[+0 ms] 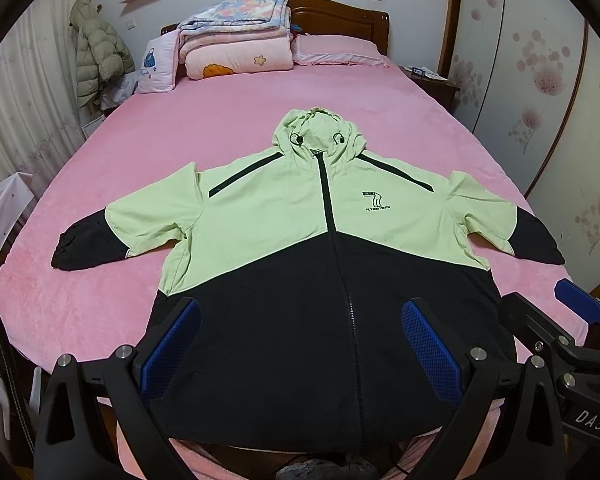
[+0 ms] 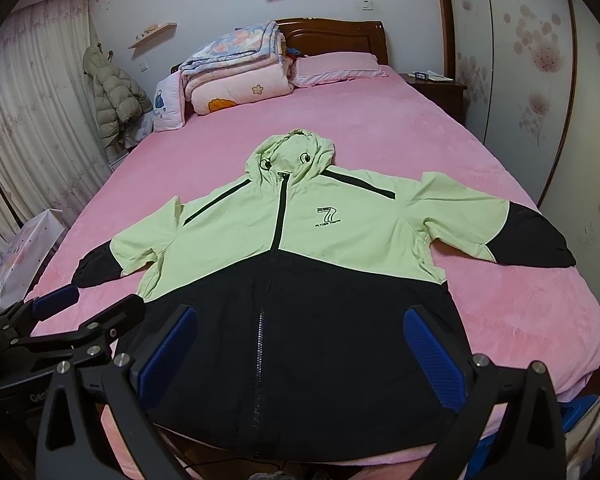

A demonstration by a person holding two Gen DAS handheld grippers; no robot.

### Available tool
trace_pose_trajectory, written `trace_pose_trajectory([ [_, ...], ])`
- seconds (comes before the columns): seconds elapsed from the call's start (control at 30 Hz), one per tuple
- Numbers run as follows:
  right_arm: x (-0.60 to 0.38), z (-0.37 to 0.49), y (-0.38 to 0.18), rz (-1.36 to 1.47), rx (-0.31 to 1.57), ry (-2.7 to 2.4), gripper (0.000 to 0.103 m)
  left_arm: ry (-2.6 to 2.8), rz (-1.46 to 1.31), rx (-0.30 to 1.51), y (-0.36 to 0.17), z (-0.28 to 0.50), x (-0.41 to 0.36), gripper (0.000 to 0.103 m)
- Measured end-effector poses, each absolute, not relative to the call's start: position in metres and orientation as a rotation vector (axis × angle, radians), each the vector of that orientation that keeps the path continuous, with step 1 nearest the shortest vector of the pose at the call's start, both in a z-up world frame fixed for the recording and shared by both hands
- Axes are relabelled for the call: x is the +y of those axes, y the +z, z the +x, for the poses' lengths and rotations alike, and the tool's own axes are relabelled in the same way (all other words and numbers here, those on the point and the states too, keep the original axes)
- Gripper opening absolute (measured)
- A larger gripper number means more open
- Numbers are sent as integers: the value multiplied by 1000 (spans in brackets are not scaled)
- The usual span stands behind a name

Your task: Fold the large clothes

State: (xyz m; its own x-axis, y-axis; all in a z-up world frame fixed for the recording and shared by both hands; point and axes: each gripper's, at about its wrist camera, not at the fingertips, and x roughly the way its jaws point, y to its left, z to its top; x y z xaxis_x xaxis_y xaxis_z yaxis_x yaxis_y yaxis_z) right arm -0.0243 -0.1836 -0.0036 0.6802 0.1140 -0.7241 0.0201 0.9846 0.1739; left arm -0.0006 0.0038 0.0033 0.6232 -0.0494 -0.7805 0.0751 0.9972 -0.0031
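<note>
A large hooded jacket (image 1: pixel 268 220), light green on top and black below, lies flat and zipped on the pink bed (image 1: pixel 220 120), hood away from me, both sleeves spread out. It also shows in the right wrist view (image 2: pixel 340 232). My left gripper (image 1: pixel 300 344) is open and empty, held above the jacket's black hem. My right gripper (image 2: pixel 300 344) is open and empty over the same hem. The right gripper also shows at the right edge of the left wrist view (image 1: pixel 548 312). The left gripper shows at the left of the right wrist view (image 2: pixel 84 312).
Folded quilts (image 1: pixel 236 36) and a pink pillow (image 1: pixel 336 50) lie at the wooden headboard (image 1: pixel 340 12). A nightstand (image 1: pixel 432 84) and wardrobe (image 1: pixel 540 60) stand to the right. A puffer coat (image 1: pixel 96 48) hangs by the curtain at left. A white bag (image 1: pixel 0 208) stands by the bed's left side.
</note>
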Motion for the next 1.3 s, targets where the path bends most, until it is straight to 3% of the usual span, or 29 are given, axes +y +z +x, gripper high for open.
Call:
trace_pose_trajectory([
  [1.3, -200, -11, 7, 170, 777, 16, 103, -62, -27, 890, 7, 16, 4, 100],
])
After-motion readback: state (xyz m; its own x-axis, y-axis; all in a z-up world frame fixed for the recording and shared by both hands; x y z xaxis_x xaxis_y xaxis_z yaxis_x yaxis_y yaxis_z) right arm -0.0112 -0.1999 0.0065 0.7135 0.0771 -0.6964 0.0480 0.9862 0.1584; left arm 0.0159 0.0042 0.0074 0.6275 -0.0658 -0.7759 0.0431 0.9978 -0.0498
